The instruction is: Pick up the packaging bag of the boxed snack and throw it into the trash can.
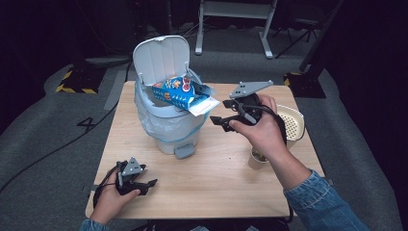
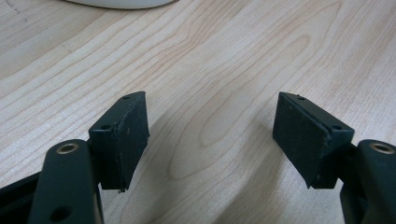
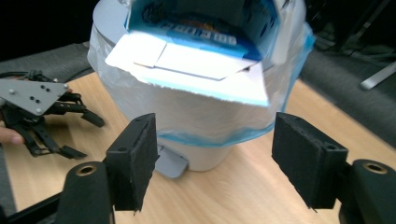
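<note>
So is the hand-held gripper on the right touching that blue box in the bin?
Apart. In the right gripper view the right hand-held gripper stands open and empty, with the blue box farther off, resting in the bin.

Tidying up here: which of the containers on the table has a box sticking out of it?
The white bin with its lid up: a blue box juts from its top. The paper cup and the strainer hold no box.

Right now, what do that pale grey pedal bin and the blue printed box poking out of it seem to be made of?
The pale grey pedal bin looks like smooth matte plastic with a moulded lid. The blue printed box looks like thin glossy cardboard, judging by its bent white flaps.
</note>
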Demonstrator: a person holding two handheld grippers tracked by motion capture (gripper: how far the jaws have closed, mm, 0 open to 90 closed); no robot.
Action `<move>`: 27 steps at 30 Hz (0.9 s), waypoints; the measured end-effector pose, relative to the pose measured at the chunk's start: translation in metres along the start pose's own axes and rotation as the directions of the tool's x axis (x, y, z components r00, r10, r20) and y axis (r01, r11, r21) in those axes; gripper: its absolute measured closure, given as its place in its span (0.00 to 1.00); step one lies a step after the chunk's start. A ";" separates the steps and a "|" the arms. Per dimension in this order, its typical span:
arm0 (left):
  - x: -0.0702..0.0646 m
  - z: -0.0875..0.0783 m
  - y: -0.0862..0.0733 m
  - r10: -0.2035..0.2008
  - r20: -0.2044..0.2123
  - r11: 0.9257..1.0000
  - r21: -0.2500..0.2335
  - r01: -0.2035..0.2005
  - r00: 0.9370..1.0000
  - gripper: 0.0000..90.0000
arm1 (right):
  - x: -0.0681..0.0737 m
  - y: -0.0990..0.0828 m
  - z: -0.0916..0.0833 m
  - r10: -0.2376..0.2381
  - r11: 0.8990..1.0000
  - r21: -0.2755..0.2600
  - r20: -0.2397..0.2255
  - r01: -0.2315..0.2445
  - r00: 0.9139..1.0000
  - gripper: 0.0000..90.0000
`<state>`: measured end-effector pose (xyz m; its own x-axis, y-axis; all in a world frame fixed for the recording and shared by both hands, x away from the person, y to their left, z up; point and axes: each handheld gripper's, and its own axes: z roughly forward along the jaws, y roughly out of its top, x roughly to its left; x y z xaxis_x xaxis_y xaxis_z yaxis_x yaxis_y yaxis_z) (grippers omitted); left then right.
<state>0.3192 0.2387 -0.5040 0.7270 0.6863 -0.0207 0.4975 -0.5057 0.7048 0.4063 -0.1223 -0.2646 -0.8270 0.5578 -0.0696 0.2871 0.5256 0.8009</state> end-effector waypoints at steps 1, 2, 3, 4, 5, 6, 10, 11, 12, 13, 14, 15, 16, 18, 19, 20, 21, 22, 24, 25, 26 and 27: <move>0.000 0.000 0.000 0.000 -0.001 1.000 0.001 0.000 1.000 0.30 | -0.001 -0.002 0.003 0.015 1.000 0.003 -0.008 -0.015 1.000 0.37; 0.000 0.000 0.000 0.000 -0.001 1.000 0.001 0.000 1.000 0.30 | -0.001 -0.002 0.003 0.015 1.000 0.003 -0.008 -0.015 1.000 0.37; 0.000 0.000 0.000 -0.002 0.000 1.000 -0.001 0.002 1.000 0.30 | -0.003 -0.005 0.011 0.021 1.000 0.015 -0.003 -0.021 1.000 0.43; 0.000 0.000 0.000 -0.002 0.000 1.000 -0.001 0.002 1.000 0.30 | -0.003 -0.005 0.011 0.021 1.000 0.015 -0.003 -0.021 1.000 0.43; 0.000 0.000 0.000 0.000 -0.001 1.000 0.001 0.000 1.000 0.30 | -0.004 -0.008 0.020 0.031 0.999 0.006 0.002 -0.031 1.000 0.49; 0.000 0.000 0.000 0.000 -0.001 1.000 0.000 0.000 1.000 0.30 | -0.005 -0.009 0.024 0.035 0.999 0.001 -0.006 -0.035 0.999 0.52; 0.000 0.000 0.000 -0.001 -0.001 1.000 0.000 0.001 1.000 0.30 | -0.004 -0.005 0.031 0.045 0.998 -0.051 -0.019 -0.046 0.999 0.63; 0.000 0.000 0.000 -0.001 -0.001 1.000 0.000 0.001 1.000 0.30 | -0.004 -0.003 0.030 0.041 0.997 -0.070 -0.013 -0.042 0.999 0.63; 0.000 0.000 0.000 -0.002 -0.001 1.000 -0.001 0.002 1.000 0.30 | -0.003 0.000 0.028 0.035 0.995 -0.090 -0.011 -0.036 0.999 0.65; 0.000 0.000 0.000 -0.002 -0.001 1.000 -0.001 0.002 1.000 0.30 | -0.002 0.003 0.026 0.031 0.993 -0.114 -0.003 -0.031 1.000 0.65; 0.000 0.000 0.000 0.000 -0.001 1.000 0.001 0.000 1.000 0.30 | -0.002 0.003 0.026 0.031 0.993 -0.114 -0.003 -0.031 1.000 0.65; 0.000 0.000 0.000 -0.002 -0.001 1.000 0.000 0.002 1.000 0.30 | -0.001 0.009 0.020 0.026 0.988 -0.154 0.012 -0.024 1.000 0.65; 0.000 0.000 0.000 -0.002 -0.001 1.000 0.000 0.002 1.000 0.30 | 0.000 0.012 0.018 0.021 0.986 -0.168 0.017 -0.018 1.000 0.63; 0.000 0.000 0.000 0.000 0.000 1.000 -0.001 0.000 1.000 0.30 | 0.001 0.016 0.014 0.019 0.983 -0.185 0.026 -0.014 0.999 0.58; 0.000 0.000 0.000 0.000 0.000 1.000 -0.001 0.000 1.000 0.30 | 0.001 0.018 0.013 0.017 0.983 -0.185 0.035 -0.011 0.999 0.54; -0.001 0.000 0.000 -0.001 -0.001 1.000 -0.001 0.001 1.000 0.30 | 0.001 0.018 0.012 0.015 0.983 -0.186 0.048 -0.006 0.999 0.50; -0.001 0.000 0.000 -0.001 0.000 1.000 -0.001 0.001 1.000 0.30 | 0.001 0.018 0.012 0.015 0.983 -0.186 0.048 -0.006 0.999 0.50; -0.001 0.000 0.000 -0.001 -0.001 1.000 -0.001 0.001 1.000 0.30 | 0.001 0.019 0.010 0.006 0.981 -0.194 0.094 0.013 0.996 0.45; 0.000 0.000 0.000 -0.001 -0.001 1.000 -0.001 0.001 1.000 0.30 | -0.001 0.021 0.010 0.001 0.979 -0.201 0.117 0.023 0.993 0.39; 0.000 0.000 0.000 -0.001 -0.001 1.000 -0.001 0.001 1.000 0.30 | -0.003 0.022 0.011 -0.004 0.979 -0.201 0.118 0.028 0.993 0.37; 0.000 0.000 0.000 -0.001 0.000 1.000 -0.001 0.001 1.000 0.30 | -0.004 0.024 0.012 -0.011 0.979 -0.199 0.116 0.034 0.993 0.35; 0.000 0.000 0.000 -0.001 0.000 1.000 -0.001 0.001 1.000 0.30 | -0.004 0.024 0.012 -0.011 0.979 -0.199 0.116 0.034 0.993 0.35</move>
<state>0.3189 0.2383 -0.5040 0.7265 0.6869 -0.0209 0.4975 -0.5048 0.7055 0.4221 -0.1040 -0.2520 -0.7683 0.6230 -0.1466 0.1569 0.4054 0.9006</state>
